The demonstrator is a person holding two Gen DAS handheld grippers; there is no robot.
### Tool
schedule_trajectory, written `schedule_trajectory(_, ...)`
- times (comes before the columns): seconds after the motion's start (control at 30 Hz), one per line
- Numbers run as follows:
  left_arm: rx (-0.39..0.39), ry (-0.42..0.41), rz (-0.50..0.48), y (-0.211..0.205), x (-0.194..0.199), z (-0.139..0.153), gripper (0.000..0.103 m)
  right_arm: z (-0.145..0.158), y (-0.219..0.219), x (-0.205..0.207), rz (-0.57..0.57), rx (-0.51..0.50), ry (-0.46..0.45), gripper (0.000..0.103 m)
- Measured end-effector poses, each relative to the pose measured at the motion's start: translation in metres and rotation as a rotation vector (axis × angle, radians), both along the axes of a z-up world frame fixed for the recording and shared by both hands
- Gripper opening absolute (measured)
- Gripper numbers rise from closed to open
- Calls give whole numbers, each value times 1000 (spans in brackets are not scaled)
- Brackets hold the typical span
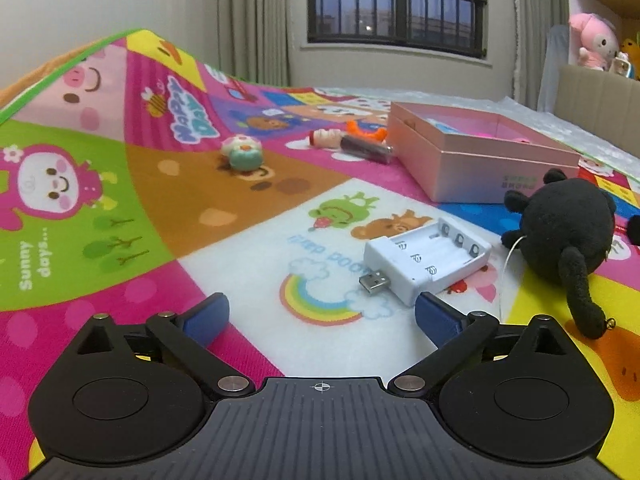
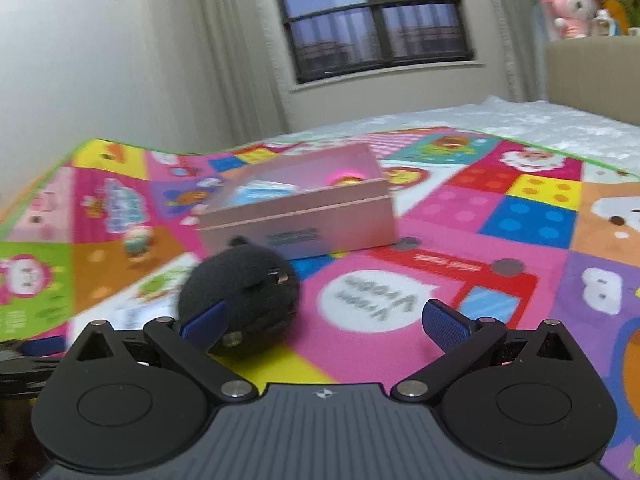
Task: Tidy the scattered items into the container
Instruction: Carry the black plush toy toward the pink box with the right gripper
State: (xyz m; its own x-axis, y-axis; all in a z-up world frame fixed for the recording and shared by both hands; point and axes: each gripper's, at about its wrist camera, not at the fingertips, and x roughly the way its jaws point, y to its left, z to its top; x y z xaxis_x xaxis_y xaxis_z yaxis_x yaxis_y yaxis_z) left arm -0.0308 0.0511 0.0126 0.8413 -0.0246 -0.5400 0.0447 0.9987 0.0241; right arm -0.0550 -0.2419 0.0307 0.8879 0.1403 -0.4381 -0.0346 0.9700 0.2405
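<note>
Pink box (image 1: 472, 160) sits mid-mat, black plush (image 1: 568, 228) just beside its corner.

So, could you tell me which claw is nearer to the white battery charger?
Left. The left claw is open just in front of the charger, one finger beside its near edge. The right claw sits farther away, by the black plush toy.

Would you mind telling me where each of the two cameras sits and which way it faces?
Left wrist: on the left gripper, looking along its open fingers at a white battery charger on the play mat.
Right wrist: on the right gripper, fingers open, facing the black plush toy.
Shared: the pink box, plush toy, mat and window.
</note>
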Motion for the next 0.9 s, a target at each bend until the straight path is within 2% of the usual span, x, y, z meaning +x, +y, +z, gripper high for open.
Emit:
schedule_trajectory(0.13,-1,9,-2,-1,-1,3,102,10,6,-3,43,-38,30,102)
schedule_trajectory(0.23,-26,16,-34,3,-9,7,103,19,9,-9,85,-88,11,94)
schedule_trajectory(0.43,-68,18,-83,7,-20,11,103,24,35,-4,195,-313,-45,93)
schedule_trajectory(0.5,-82,21,-85,7,-19,15,103,20,51,4,239,-401,-58,93)
schedule_trajectory(0.57,-97,5,-87,7,-21,20,103,15,65,18,271,-449,-50,93)
schedule_trajectory(0.67,-118,-8,-95,5,-23,26,103,11,72,45,293,-377,21,95)
schedule_trajectory(0.73,-115,-16,-115,2,-26,29,103,12,71,58,283,-303,57,87)
schedule_trajectory(0.77,-112,-20,-124,1,-28,31,103,14,71,61,285,-263,73,77)
schedule_trajectory(0.9,-106,-33,-176,-4,-36,40,103,25,62,57,224,-171,94,74)
